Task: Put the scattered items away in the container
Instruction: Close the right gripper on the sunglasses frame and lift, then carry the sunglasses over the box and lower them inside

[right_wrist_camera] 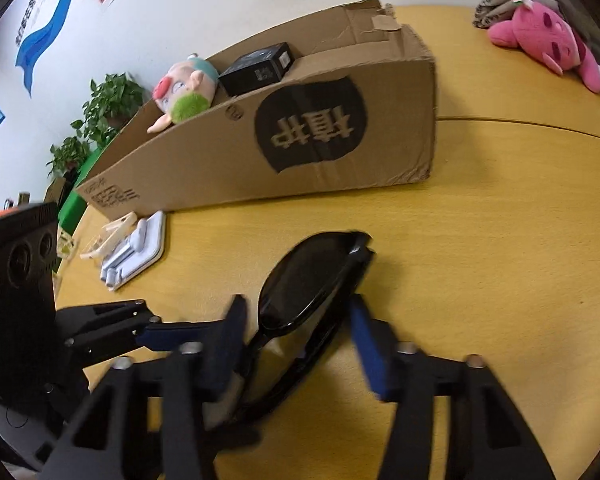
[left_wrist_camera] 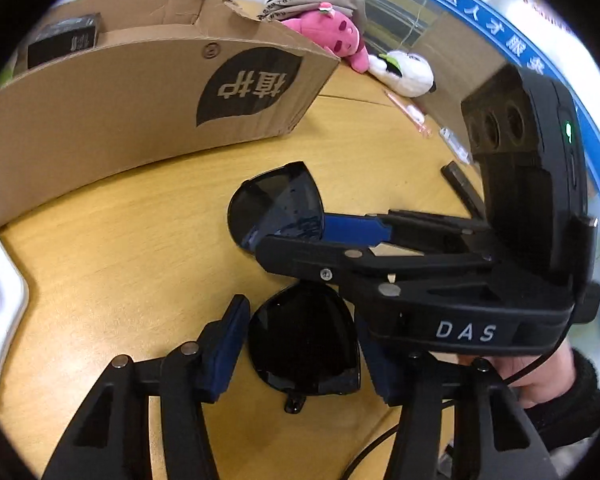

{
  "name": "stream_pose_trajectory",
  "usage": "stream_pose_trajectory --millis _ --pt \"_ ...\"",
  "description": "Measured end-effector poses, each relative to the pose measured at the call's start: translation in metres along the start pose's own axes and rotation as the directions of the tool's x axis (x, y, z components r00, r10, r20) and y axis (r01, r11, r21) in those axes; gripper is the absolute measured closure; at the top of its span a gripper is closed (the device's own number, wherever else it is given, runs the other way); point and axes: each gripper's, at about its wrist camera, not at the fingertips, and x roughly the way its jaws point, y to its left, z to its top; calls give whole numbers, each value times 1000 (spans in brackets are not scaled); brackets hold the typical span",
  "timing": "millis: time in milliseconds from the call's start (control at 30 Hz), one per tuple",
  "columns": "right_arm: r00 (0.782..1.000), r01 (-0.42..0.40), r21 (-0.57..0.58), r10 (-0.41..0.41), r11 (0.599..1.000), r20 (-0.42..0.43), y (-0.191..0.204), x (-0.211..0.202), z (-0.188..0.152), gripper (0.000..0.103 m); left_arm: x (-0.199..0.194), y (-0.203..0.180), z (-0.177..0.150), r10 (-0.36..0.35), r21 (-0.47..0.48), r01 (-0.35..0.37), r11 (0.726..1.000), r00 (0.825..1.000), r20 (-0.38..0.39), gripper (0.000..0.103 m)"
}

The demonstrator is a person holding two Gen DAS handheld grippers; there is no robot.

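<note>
Yellow wooden table (right_wrist_camera: 500, 208): bearing everything listed below.
Cardboard box (right_wrist_camera: 204, 160): open-topped, printed with a black leaf-shaped logo, standing on the table beyond the sunglasses; holding a small black carton (right_wrist_camera: 260, 65) and a pig-faced plush toy (right_wrist_camera: 186, 90).
Right gripper (right_wrist_camera: 296, 334): blue-padded fingers spread, set to either side of the sunglasses near the bridge; contact with the frame not discernible.
Left gripper (left_wrist_camera: 298, 344): fingers spread, flanking the nearer lens, not pressing on it; right finger partly hidden behind the right gripper's body.
Black sunglasses (left_wrist_camera: 302, 346): lying lens-side up on the table in front of the box, well outside it, temples folded beneath.
Pink plush toy (left_wrist_camera: 332, 38): at the table's far edge, beside a white plush toy (left_wrist_camera: 404, 72), with folded grey cloth (left_wrist_camera: 324, 0) behind.
White plastic holder (right_wrist_camera: 138, 248): just beside the box's near-left corner, cream clip (right_wrist_camera: 110, 234) resting against it.
Pink pen (left_wrist_camera: 408, 114): lying near the white plush.
</note>
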Motion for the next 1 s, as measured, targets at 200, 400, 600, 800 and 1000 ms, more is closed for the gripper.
stream_pose_trajectory --millis 200,400,600,800,1000 --pt "999 -48 37 47 998 9 0 -3 -2 60 -9 2 -7 4 -9 -4 1000 1000 12 50" --pt "997 -77 18 77 997 32 15 -11 4 67 -27 3 -10 2 -15 -1 1000 999 53 52" --pt "995 -99 10 100 995 -15 32 1 7 72 -41 10 -16 -6 -32 9 999 997 72 74" --pt "992 -111 16 112 994 -51 37 11 5 72 -37 25 -26 -1 -121 8 993 998 63 62" --pt "993 -107 45 109 993 -48 36 12 3 73 -34 28 -30 7 -146 -1 989 999 45 39"
